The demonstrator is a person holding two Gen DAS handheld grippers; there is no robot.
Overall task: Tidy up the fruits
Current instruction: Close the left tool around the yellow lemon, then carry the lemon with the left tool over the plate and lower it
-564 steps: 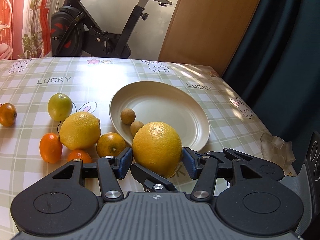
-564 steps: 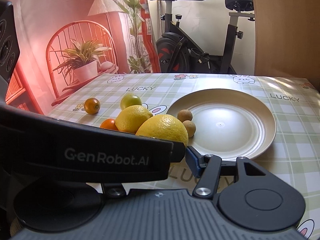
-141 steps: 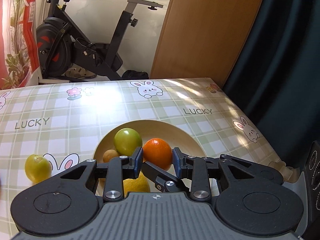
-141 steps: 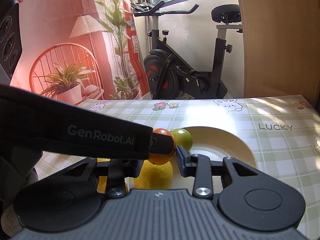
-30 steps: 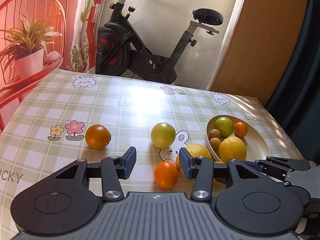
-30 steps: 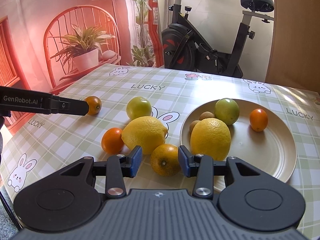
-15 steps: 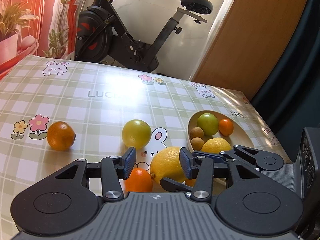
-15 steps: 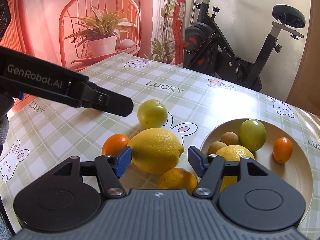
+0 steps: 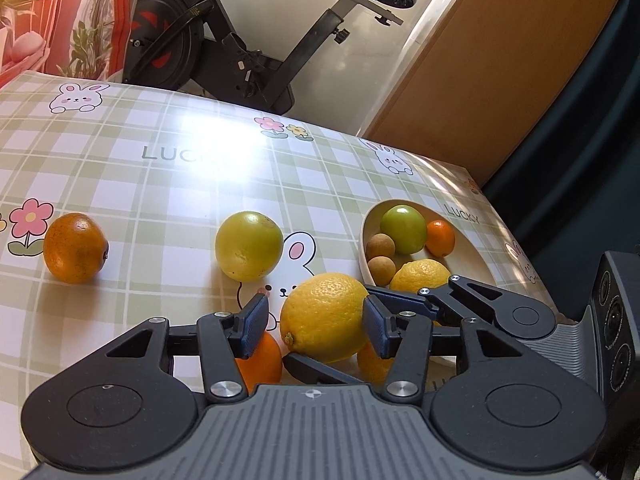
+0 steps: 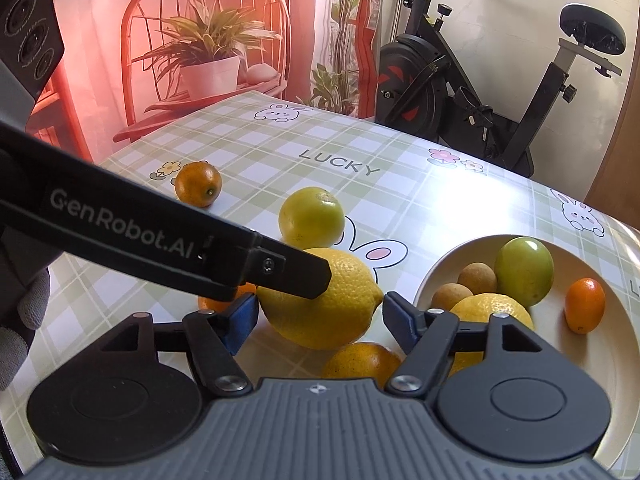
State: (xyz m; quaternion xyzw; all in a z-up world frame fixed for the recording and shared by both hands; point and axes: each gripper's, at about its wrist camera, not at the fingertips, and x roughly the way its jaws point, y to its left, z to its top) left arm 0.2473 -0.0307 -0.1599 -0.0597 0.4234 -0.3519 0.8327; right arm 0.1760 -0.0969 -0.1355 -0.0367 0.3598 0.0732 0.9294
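A large yellow lemon [image 9: 324,316] [image 10: 320,300] lies on the checked tablecloth beside the cream plate [image 9: 474,258] [image 10: 608,364]. My left gripper [image 9: 315,328] has it between its opening jaws, with a gap at the left pad. My right gripper [image 10: 320,320] also straddles the lemon, its jaws opening too and its pads just clear. One left finger [image 10: 288,268] crosses over the lemon's top. The plate holds a second lemon [image 10: 492,308], a green fruit [image 10: 524,272], a small orange [image 10: 585,305] and two brown longans [image 10: 477,278].
Loose on the cloth are a yellow-green citrus [image 9: 249,246], an orange [image 9: 75,247] far left, a small orange [image 9: 260,360] under my left finger and another orange [image 10: 360,360] beneath the lemon. A gloved hand [image 10: 24,312] shows at the left edge. An exercise bike [image 10: 460,92] stands behind the table.
Both grippers have come down and closer, and now frame the big lemon. The right jaws have spread much wider and the left jaws a little.
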